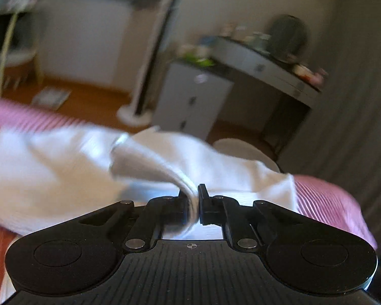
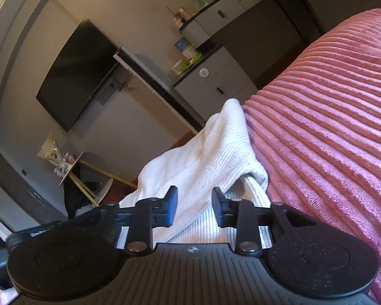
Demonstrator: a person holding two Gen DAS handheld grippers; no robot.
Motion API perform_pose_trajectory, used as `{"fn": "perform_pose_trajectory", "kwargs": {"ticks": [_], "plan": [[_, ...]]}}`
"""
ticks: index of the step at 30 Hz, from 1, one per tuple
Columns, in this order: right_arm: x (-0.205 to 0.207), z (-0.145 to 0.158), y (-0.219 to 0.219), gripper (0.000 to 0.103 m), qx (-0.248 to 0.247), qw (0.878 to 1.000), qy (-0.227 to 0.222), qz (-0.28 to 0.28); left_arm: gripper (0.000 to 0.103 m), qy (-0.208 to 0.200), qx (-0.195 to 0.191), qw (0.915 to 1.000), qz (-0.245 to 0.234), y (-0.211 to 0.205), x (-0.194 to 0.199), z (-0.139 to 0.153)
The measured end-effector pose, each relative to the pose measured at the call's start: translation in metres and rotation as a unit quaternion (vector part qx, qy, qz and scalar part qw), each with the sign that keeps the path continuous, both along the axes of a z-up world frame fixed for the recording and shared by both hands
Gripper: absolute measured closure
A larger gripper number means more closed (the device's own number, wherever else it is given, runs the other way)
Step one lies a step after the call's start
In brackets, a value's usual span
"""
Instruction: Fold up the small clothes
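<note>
A: What has the left gripper (image 1: 195, 204) got?

B: Its jaws are clamped on a bunched fold of the white ribbed knit garment (image 1: 63, 167). The cloth rises from between the fingers and spreads ahead and to the left of them, blurred, over the pink ribbed corduroy bedspread (image 1: 325, 203).

A: And the right gripper (image 2: 195, 209)?

B: Its jaws stand apart, holding nothing. The same white ribbed knit garment (image 2: 216, 147) lies directly ahead of and beneath its fingers, draped along the edge of the pink bedspread (image 2: 330, 117), which fills the space to its right.

A: Anything beyond?

B: A black wall-mounted television (image 2: 76, 73) far ahead to the left, grey drawer cabinets (image 2: 216, 84) straight ahead.
</note>
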State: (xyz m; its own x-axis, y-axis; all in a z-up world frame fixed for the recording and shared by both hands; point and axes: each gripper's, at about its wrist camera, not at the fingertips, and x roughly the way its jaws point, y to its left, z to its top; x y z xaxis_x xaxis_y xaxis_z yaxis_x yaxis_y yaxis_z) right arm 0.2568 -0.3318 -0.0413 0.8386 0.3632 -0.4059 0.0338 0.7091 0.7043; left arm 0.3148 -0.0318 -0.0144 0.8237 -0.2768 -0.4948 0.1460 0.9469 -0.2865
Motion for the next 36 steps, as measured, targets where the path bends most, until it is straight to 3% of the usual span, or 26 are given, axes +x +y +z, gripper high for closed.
{"fn": "perform_pose_trajectory", "kwargs": {"ticks": [2, 4, 7, 10, 15, 19, 21, 23, 26, 27, 29, 32, 36], "plan": [[0.000, -0.001, -0.002, 0.074, 0.004, 1.000, 0.001, -0.001, 0.086, -0.011, 0.034, 0.9988, -0.032, -0.025, -0.004, 0.000], [0.000, -0.001, -0.002, 0.074, 0.006, 1.000, 0.002, 0.001, 0.040, -0.002, 0.071, 0.9965, -0.043, -0.044, -0.006, -0.007], [0.001, -0.001, 0.000, 0.074, 0.005, 1.000, 0.000, 0.006, 0.040, -0.009, 0.103, 0.9932, -0.054, -0.052, -0.020, -0.014], [0.002, 0.000, 0.003, 0.074, 0.006, 1.000, -0.001, 0.013, 0.040, 0.006, 0.094, 0.9951, -0.028, -0.034, -0.039, -0.012], [0.007, -0.003, 0.011, 0.073, 0.004, 0.999, 0.021, 0.031, 0.032, 0.039, 0.104, 0.9918, 0.064, 0.021, -0.082, -0.009], [0.011, -0.006, 0.019, 0.058, -0.010, 0.997, 0.057, 0.043, 0.031, 0.093, 0.093, 0.9815, 0.139, 0.060, -0.112, -0.023], [0.012, -0.010, 0.024, 0.055, 0.004, 0.996, 0.065, 0.057, 0.031, 0.118, 0.066, 0.9780, 0.159, 0.075, -0.120, -0.032], [0.012, -0.017, 0.029, 0.054, 0.015, 0.996, 0.058, 0.065, 0.030, 0.115, 0.043, 0.9789, 0.163, 0.084, -0.120, -0.035], [0.011, -0.017, 0.039, 0.054, -0.019, 0.996, 0.051, 0.070, 0.028, 0.095, 0.054, 0.9796, 0.169, 0.084, -0.120, -0.033], [0.011, -0.015, 0.042, 0.056, -0.026, 0.996, 0.052, 0.072, 0.028, 0.092, 0.056, 0.9791, 0.172, 0.085, -0.122, -0.033], [0.012, -0.010, 0.046, 0.075, -0.034, 0.995, 0.056, 0.075, 0.025, 0.088, 0.045, 0.9790, 0.178, 0.088, -0.125, -0.031], [0.009, -0.003, 0.051, 0.092, -0.043, 0.994, 0.061, 0.076, 0.024, 0.094, 0.025, 0.9791, 0.178, 0.089, -0.131, -0.033], [0.003, 0.010, 0.060, 0.096, -0.070, 0.993, 0.043, 0.082, 0.023, 0.098, 0.017, 0.9774, 0.186, 0.091, -0.139, -0.031]]}}
